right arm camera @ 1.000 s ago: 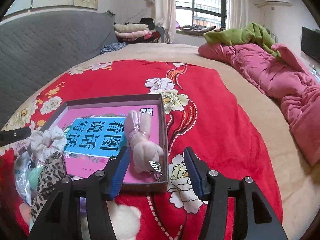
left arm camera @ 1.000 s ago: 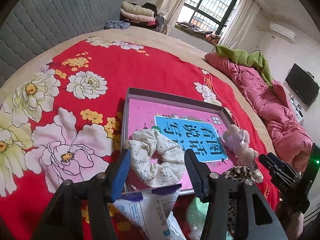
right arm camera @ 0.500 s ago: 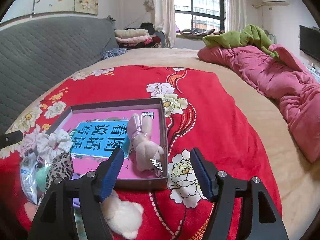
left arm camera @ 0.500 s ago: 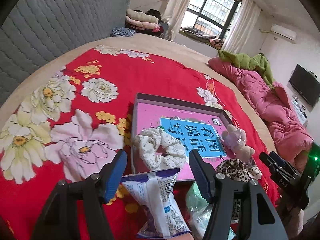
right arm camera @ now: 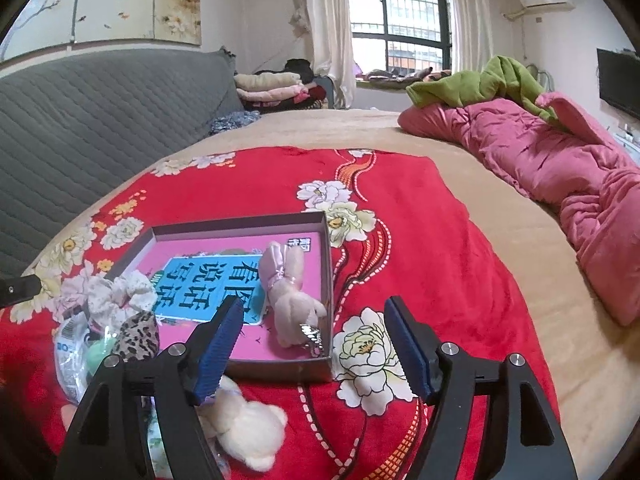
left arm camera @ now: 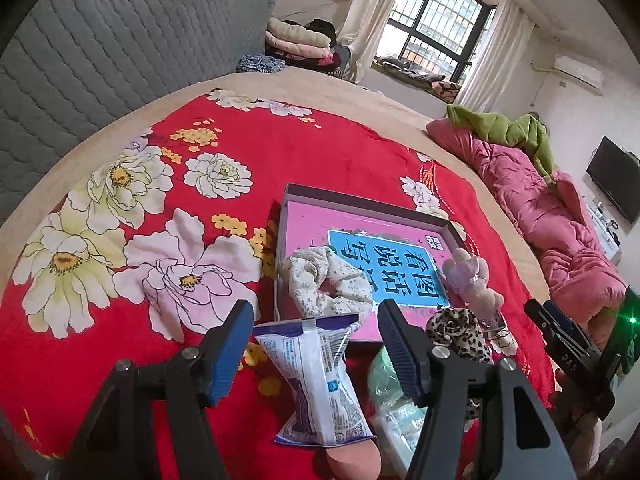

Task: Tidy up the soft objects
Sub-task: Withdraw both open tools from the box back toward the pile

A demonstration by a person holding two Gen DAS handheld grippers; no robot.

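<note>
The floral scrunchie [left arm camera: 326,286] lies draped over the near left edge of the box [left arm camera: 362,206], partly inside it, at twelve o'clock from my left claw [left arm camera: 316,344]. A pink plush rabbit [right arm camera: 286,284] lies in the box's right side (its metal clasp by the near wall). A snack packet [left arm camera: 320,380] lies between my left claw's spread fingers, untouched. My right claw [right arm camera: 314,346] is spread too, gripping nothing; a cream plush toy [right arm camera: 248,428] lies on the red blanket [right arm camera: 400,208] at seven o'clock from it.
</note>
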